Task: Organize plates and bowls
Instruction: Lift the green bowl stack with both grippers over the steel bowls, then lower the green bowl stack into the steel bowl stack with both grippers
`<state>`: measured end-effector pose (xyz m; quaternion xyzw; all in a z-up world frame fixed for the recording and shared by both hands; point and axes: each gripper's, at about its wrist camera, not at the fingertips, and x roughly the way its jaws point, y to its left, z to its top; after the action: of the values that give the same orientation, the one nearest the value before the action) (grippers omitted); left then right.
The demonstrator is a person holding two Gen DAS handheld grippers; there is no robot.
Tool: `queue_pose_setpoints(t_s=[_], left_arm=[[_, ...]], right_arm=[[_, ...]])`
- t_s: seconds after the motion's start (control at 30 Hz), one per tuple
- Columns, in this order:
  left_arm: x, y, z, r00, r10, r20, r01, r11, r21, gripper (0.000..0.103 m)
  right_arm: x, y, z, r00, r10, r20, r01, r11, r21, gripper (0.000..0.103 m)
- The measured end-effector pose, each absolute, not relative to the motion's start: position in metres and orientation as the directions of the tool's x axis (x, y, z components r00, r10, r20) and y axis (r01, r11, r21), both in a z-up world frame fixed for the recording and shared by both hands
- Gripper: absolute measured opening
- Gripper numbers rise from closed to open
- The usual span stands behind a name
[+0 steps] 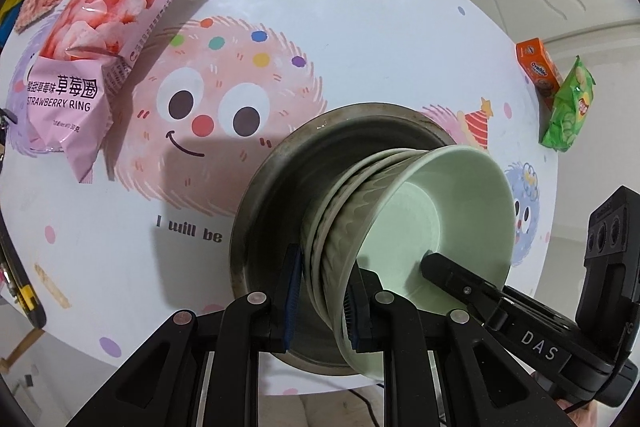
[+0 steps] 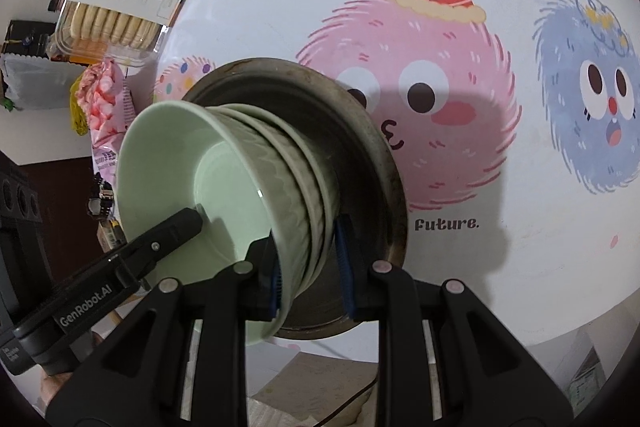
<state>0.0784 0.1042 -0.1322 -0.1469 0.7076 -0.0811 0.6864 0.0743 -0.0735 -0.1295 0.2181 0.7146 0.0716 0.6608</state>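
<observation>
We see bright, even indoor light. Soft shadows fall on tablecloth (image 1: 360, 39) beside metal dish (image 2: 376, 163). Small glint on bowl (image 2: 224, 179) inside. Strong fisheye bending, dark vignette at corners. Focus sharp throughout, no motion blur.

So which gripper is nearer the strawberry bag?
Left. The left gripper clamps the green bowls on the side facing the strawberry bag; the right gripper clamps their far side.

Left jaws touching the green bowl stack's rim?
Touching. The left wrist view shows the left gripper with its jaws closed on the wall of the green bowl stack, one inside, one outside.
</observation>
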Motion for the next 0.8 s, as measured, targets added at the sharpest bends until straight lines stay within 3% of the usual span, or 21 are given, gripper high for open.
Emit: queue_pose_setpoints(t_s=[0.47,0.53,0.6,0.63,0.8], left_arm=[[0.074,0.102,-0.133,0.003,-0.309,-0.951,-0.102,0.946,-0.308,0.021],[0.072,0.102,-0.135,-0.007,-0.310,-0.951,-0.107,0.945,-0.307,0.030],[0.070,0.102,-0.137,-0.012,-0.321,-0.947,-0.112,0.942,-0.318,0.054],[0.068,0.103,-0.137,-0.009,-0.325,-0.946,-0.120,0.939,-0.322,0.058],[0.066,0.106,-0.131,0.012,-0.375,-0.927,-0.136,0.918,-0.374,0.075]], right_arm=[[0.074,-0.072,-0.129,-0.025,0.394,-0.919,0.201,0.902,0.382,0.027],[0.073,-0.070,-0.128,-0.026,0.391,-0.920,0.192,0.905,0.380,0.028],[0.072,-0.070,-0.128,-0.025,0.388,-0.921,0.191,0.906,0.377,0.038],[0.072,-0.069,-0.127,-0.021,0.381,-0.924,0.185,0.910,0.371,0.045],[0.070,-0.070,-0.120,-0.004,0.356,-0.934,0.165,0.922,0.351,0.049]])
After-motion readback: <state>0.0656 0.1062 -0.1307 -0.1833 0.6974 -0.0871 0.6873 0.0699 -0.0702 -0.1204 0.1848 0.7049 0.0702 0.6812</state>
